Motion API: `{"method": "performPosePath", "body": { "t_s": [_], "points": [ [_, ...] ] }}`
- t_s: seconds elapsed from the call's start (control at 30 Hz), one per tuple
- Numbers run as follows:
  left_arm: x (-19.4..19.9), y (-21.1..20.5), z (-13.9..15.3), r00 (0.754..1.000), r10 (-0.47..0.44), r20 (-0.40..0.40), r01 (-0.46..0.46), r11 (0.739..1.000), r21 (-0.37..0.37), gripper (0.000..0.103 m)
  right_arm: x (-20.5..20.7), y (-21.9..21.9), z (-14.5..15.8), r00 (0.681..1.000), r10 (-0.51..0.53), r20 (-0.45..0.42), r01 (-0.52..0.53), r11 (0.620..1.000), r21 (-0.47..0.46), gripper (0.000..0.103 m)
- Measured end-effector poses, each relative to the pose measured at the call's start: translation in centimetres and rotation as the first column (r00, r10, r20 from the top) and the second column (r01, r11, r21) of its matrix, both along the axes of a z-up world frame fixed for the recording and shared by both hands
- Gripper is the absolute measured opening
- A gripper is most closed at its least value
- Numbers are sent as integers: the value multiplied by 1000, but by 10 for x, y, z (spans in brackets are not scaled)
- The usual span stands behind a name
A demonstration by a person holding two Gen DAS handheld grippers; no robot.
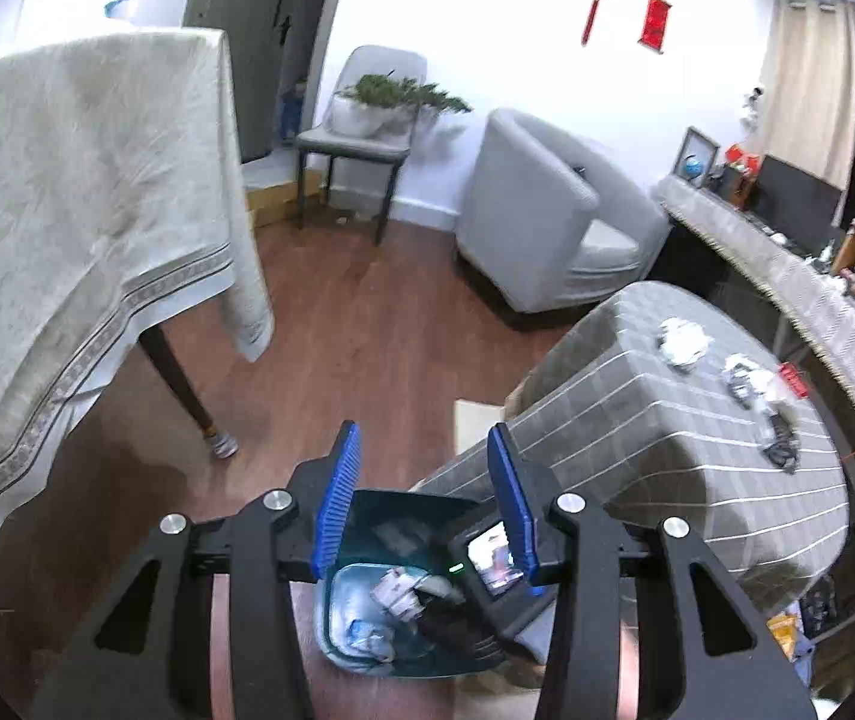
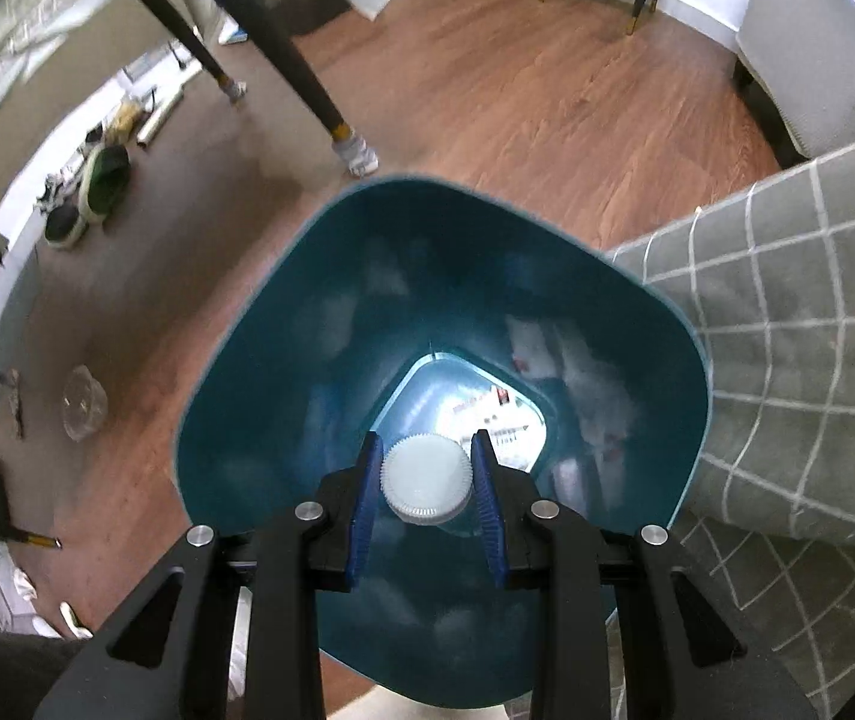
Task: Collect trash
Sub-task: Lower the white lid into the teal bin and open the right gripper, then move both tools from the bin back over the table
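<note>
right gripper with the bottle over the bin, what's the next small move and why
Probably open the right gripper: it is clamped on the capped bottle, which hangs directly over the teal bin's open mouth, so the bottle should drop in beside the trash already there.

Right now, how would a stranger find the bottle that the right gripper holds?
Find the teal trash bin beside the grey checked table. Over its mouth the right gripper pinches a bottle. Only it has a pale ribbed screw cap; the other trash is crumpled wrappers.
</note>
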State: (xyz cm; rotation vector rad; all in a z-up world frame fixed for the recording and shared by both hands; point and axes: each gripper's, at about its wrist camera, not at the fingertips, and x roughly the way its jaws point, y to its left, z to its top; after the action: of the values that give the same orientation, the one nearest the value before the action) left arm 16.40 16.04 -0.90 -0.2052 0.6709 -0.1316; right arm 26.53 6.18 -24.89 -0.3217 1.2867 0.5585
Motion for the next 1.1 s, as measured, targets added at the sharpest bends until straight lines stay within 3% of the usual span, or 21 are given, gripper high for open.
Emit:
{"method": "performPosePath", "body": {
  "t_s": [0.23,0.27,0.3,0.33,0.47,0.73,1.1],
  "points": [
    [1,-11,13,999,-39,26,38,999,13,47,-2,-11,-1,1000,-4,9,4,999,-32,31],
    [1,-11,14,999,-39,32,38,999,23,48,-3,-13,3,1000,-7,12,8,1000,-28,38],
    [1,-10,16,999,-38,38,37,999,28,49,-3,-16,8,1000,-12,20,12,1000,-21,54],
    [1,-10,18,999,-30,45,28,999,33,49,-3,-16,10,1000,-14,28,14,1000,-14,57],
    [3,-9,27,998,-4,68,2,999,35,55,-4,-26,39,998,-35,57,32,997,68,57],
    [6,-19,47,989,0,149,-7,999,44,65,-17,-36,112,980,-13,199,-26,981,190,57],
    [10,-48,58,976,-9,218,1,999,37,77,-24,-94,203,912,-102,398,-34,947,320,57]
  ]
}}
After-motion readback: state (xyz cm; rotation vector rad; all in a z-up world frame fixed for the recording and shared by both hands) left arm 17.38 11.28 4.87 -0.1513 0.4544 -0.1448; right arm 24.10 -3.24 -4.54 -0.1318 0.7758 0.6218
